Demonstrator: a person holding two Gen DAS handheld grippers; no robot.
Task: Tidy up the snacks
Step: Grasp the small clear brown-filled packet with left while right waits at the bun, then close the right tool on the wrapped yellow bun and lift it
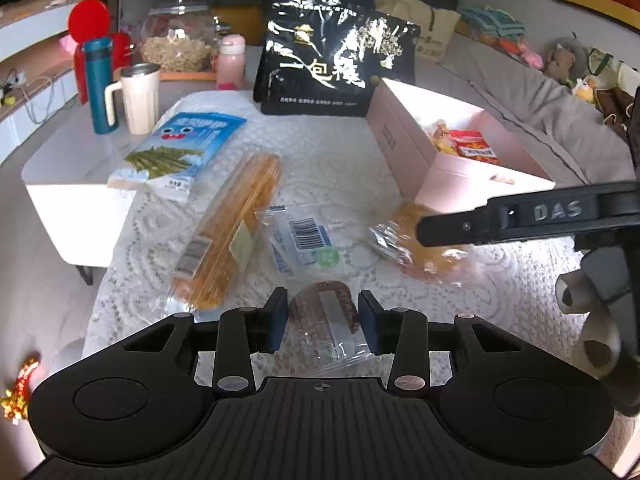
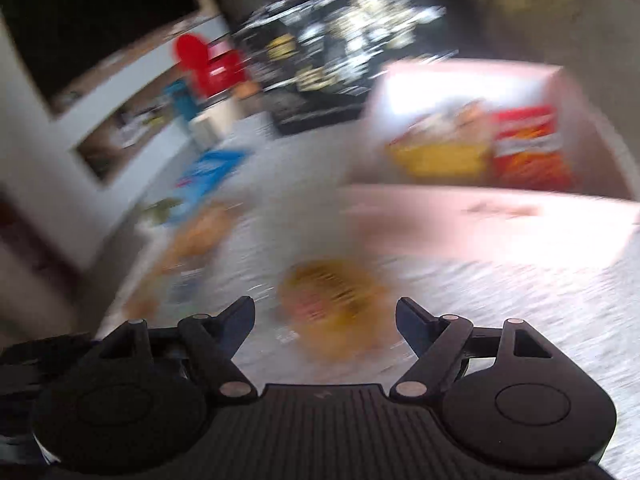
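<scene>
My left gripper (image 1: 322, 320) is shut on a brown snack in a clear wrapper (image 1: 324, 316), low over the white lace cloth (image 1: 340, 168). A yellow snack packet (image 1: 420, 252) lies to its right, and one finger (image 1: 460, 226) of my right gripper reaches over it from the right. The right wrist view is blurred: my right gripper (image 2: 325, 308) stands open above that yellow packet (image 2: 332, 300) with nothing between its pads. The pink box (image 1: 400, 148) holds a red packet (image 1: 476, 148); in the right wrist view the box (image 2: 480, 224) shows red (image 2: 528, 148) and yellow (image 2: 440, 156) packets.
On the cloth lie a blue packet (image 1: 180, 152), a long orange stick packet (image 1: 236, 224) and a clear barcoded packet (image 1: 304, 244). A black bag (image 1: 320, 60) stands behind. A mug (image 1: 138, 98), blue bottle (image 1: 98, 84), jar (image 1: 176, 40) and pink bottle (image 1: 231, 62) crowd the far left.
</scene>
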